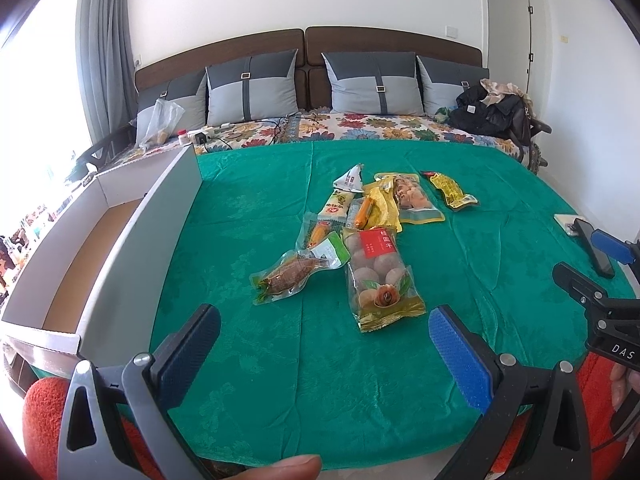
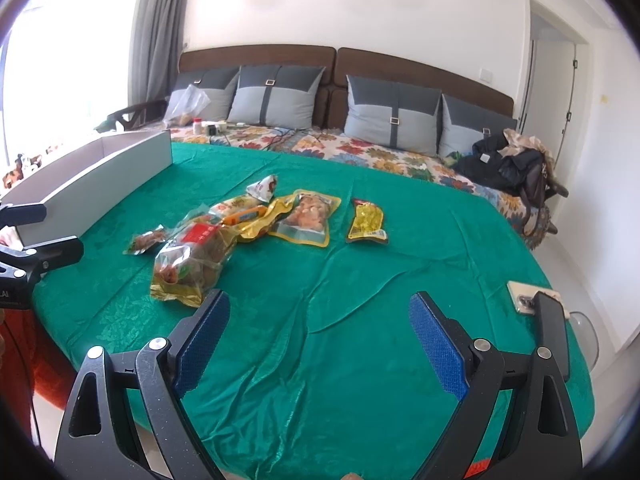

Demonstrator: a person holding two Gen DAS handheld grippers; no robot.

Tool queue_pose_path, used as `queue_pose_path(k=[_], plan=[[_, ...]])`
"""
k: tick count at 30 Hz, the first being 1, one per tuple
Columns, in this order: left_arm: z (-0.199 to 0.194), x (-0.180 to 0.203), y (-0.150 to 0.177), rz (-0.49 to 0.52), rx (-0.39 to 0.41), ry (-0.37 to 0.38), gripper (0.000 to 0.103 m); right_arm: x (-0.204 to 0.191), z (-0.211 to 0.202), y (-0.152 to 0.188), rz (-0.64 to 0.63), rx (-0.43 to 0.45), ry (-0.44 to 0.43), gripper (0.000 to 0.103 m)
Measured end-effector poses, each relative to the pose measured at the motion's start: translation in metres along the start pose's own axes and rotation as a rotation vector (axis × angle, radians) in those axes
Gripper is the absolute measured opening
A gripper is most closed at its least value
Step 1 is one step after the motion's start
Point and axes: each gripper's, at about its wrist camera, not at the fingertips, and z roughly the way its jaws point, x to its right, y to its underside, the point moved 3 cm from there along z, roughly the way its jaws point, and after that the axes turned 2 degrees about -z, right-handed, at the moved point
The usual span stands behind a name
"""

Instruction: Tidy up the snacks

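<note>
I hold both the left gripper [image 1: 324, 344] and right gripper [image 2: 320, 336] spread wide, empty, just short of the snack pile [image 1: 360, 232] beside the box [image 1: 132, 240].

The cardboard box [image 1: 100, 232] left of the green cloth [image 1: 320, 340] runs off the frame edge; snack packets [image 1: 352, 216] overlap (labels too small to read), the lower ones partly hidden.
</note>
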Motion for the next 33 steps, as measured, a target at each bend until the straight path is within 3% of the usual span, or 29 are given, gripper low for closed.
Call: queue_pose_path(k=[33], plan=[[0.0090, -0.0091, 0.0029, -0.017, -0.040, -0.017, 0.103, -0.0042, 0.0040, 0.0010, -0.013, -0.005, -0.011, 0.093]])
